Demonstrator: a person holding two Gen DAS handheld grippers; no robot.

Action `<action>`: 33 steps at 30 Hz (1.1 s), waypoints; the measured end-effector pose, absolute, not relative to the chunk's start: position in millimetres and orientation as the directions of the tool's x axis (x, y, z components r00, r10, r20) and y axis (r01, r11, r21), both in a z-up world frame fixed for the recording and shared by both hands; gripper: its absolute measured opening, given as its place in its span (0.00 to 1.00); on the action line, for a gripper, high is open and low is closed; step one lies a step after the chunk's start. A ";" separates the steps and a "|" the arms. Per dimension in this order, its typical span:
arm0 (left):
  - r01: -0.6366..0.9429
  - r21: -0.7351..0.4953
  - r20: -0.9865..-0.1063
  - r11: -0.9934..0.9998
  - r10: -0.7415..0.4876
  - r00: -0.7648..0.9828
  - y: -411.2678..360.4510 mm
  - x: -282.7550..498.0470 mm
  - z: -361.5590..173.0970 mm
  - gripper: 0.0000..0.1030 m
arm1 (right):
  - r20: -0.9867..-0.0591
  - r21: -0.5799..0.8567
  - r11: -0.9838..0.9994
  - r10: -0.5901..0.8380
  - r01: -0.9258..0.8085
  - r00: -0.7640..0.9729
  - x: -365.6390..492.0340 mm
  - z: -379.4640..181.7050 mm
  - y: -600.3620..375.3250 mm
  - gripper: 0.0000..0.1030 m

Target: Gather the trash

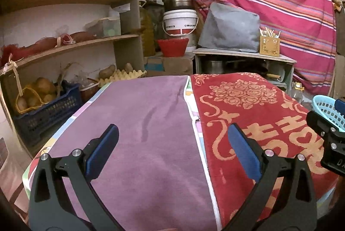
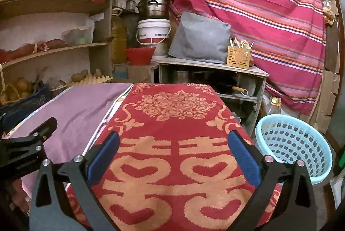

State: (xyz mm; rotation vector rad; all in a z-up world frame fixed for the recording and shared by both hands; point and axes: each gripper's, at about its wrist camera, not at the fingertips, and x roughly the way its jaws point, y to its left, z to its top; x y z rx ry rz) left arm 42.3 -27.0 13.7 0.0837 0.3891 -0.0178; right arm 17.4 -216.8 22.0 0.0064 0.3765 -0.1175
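A table is covered by a purple cloth (image 1: 138, 123) on the left and a red patterned cloth (image 2: 172, 144) on the right. No trash shows on either cloth. My left gripper (image 1: 172, 136) is open and empty above the purple cloth. My right gripper (image 2: 173, 142) is open and empty above the red cloth; its body also shows at the right edge of the left wrist view (image 1: 327, 140). A light blue perforated basket (image 2: 295, 144) stands beside the table's right side, and its rim shows in the left wrist view (image 1: 323, 108).
Wooden shelves (image 1: 64, 45) with potatoes, baskets and an egg tray stand at the left. A low cabinet (image 2: 213, 71) with a grey bag and a utensil holder stands behind the table. A bucket with a steel pot (image 1: 179, 15) and a striped hanging cloth (image 2: 258, 4) fill the back.
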 end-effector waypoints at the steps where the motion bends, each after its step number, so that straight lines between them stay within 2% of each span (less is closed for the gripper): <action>1: 0.034 0.080 -0.381 0.996 -0.001 0.925 -27.3 42.5 13.1 0.95 | -0.372 -0.015 0.993 -0.114 0.117 0.921 17.7 21.2 -216.7 0.95; 33: -0.006 0.110 -0.383 0.994 0.048 0.922 -24.7 49.0 7.9 0.95 | -0.409 -0.003 0.993 -0.111 0.120 0.906 23.1 14.1 -220.2 0.95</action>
